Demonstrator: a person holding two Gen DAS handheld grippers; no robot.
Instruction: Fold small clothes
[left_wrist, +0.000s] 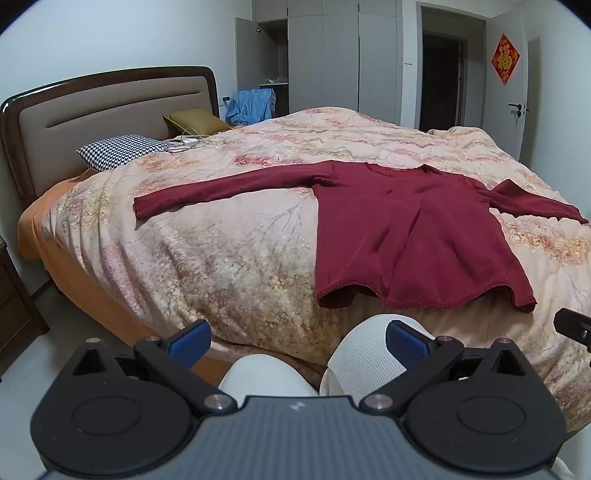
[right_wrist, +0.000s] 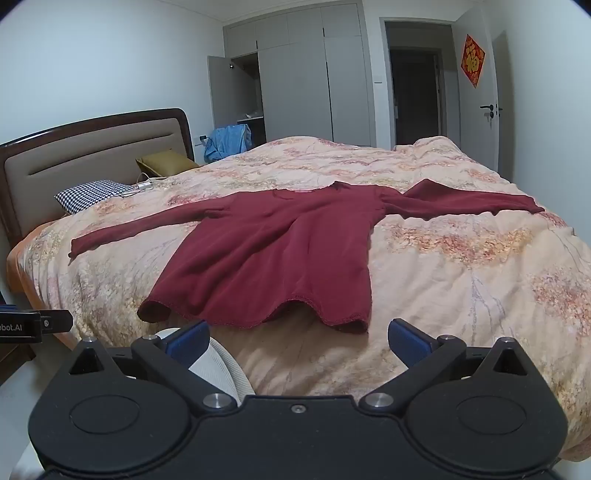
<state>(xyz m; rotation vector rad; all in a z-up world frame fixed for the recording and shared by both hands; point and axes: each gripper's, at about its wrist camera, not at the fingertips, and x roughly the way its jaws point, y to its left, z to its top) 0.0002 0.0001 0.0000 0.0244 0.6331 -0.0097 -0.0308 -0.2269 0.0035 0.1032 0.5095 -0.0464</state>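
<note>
The left gripper (left_wrist: 298, 343) is hanging in the air in front of the bed, its two blue fingertips (left_wrist: 190, 340) standing wide apart with nothing between them. Under it the knees (left_wrist: 369, 354) of the person in white trousers are showing, close to the edge of the bed. The right gripper (right_wrist: 298, 341) is hovering beside it, also wide and holding nothing, over the near edge of the floral quilt (right_wrist: 461, 266). A part of each gripper is appearing at the side of the other camera's view.

Just beyond the grippers the dark red long-sleeved top (left_wrist: 413, 229) is lying flat on the quilt, its wavy hem (right_wrist: 266, 317) toward the grippers and its neck away from them. Both sleeves are spreading out to the sides; the left sleeve (left_wrist: 221, 192) is reaching toward the headboard side.

Farther back, a black-and-white checked pillow (left_wrist: 122, 151) and an olive pillow (left_wrist: 192, 120) are resting near the padded headboard (left_wrist: 103, 118). A blue cloth (left_wrist: 251, 105) is hanging behind the bed, before a grey wardrobe (left_wrist: 332, 55) with one door open. A red decoration (left_wrist: 505, 59) is hanging on the white door.
</note>
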